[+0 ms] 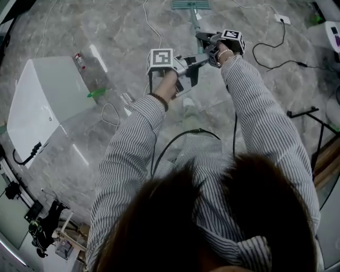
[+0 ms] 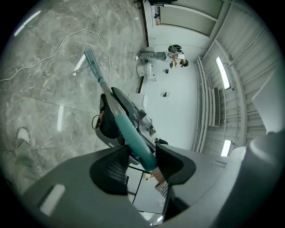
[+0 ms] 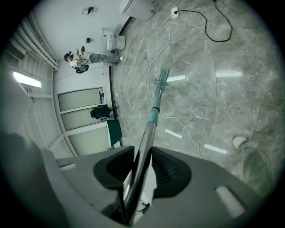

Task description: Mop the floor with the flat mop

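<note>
The flat mop's head (image 1: 190,5) lies on the grey marble floor (image 1: 127,32) straight ahead, and its pole (image 1: 197,24) runs back to both grippers. My left gripper (image 1: 200,59) is shut on the teal grip (image 2: 132,136) at the pole's upper end; in the left gripper view it (image 2: 141,156) looks down the pole to the mop head (image 2: 91,58). My right gripper (image 1: 205,38), just further along, is shut on the metal pole (image 3: 144,147); past its jaws (image 3: 143,161) show a teal collar (image 3: 154,116) and the mop head (image 3: 163,76).
A white cabinet (image 1: 45,103) stands at the left with a small bottle (image 1: 79,60) and a green item (image 1: 96,93) beside it. Cables (image 1: 271,56) and a white plug block (image 1: 282,19) lie on the floor at right, near a black stand (image 1: 305,113). My shoe (image 3: 240,142) is close below.
</note>
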Motion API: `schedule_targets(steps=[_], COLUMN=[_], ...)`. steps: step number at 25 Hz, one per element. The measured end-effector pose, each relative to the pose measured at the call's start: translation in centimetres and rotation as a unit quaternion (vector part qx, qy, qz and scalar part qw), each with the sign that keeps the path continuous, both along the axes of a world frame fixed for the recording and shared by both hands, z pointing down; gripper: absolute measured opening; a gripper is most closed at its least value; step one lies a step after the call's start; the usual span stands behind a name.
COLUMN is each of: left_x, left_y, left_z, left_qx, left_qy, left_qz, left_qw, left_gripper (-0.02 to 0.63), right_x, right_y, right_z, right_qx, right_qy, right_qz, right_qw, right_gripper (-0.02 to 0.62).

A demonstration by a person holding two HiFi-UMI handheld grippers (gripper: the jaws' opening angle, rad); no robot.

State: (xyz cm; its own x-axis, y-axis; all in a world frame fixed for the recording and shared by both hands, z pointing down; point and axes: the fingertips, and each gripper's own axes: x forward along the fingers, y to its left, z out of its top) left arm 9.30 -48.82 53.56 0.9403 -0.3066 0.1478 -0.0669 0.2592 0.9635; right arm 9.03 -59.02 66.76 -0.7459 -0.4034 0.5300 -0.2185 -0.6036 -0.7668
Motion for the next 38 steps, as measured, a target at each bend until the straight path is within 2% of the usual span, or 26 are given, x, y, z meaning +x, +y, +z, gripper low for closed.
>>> schedule_targets(steps=[6, 12, 17, 27, 32, 38], left_x=[-0.6, -0.7, -0.8, -1.1, -1.5, -2.7], left_y=[-0.3, -0.1, 2.9, 18.5, 30.3, 46.1], left_z=[0.6, 0.5, 0.9, 1.7, 2.6, 3.8], left_qx=[-0.008, -0.009, -0.015, -0.010, -0.009, -0.004], left_qy=[0.008, -0.001, -0.007, -0.014, -0.029, -0.041], left_qz=[-0.033, -0.033, -0.023, 0.006, 0.046, 0.075], left_qw=[0.9994, 0.9994, 0.9996, 0.9998, 0.9985, 0.9963], left_gripper=[0.187, 0.186, 0.183, 0.176, 0.176, 0.173], right_x=[-0.3, -0.3, -0.3, -0.7, -1.2, -2.3], right_y=[-0.4, -0.1, 2.8, 18.1, 29.6, 45.0], right_z=[0.6, 0.7, 1.2, 1.8, 2.2, 3.3], right_qx=[-0.003, -0.005, -0.003, -0.001, 0.001, 0.002], right_qy=[0.013, 0.001, -0.008, -0.010, -0.009, -0.014], right_qz=[-0.005, 0.016, 0.025, 0.016, 0.016, 0.014], right_qw=[1.000, 1.000, 1.000, 1.000, 1.000, 1.000], right_gripper=[0.121, 0.120, 0.120, 0.118, 0.118, 0.115])
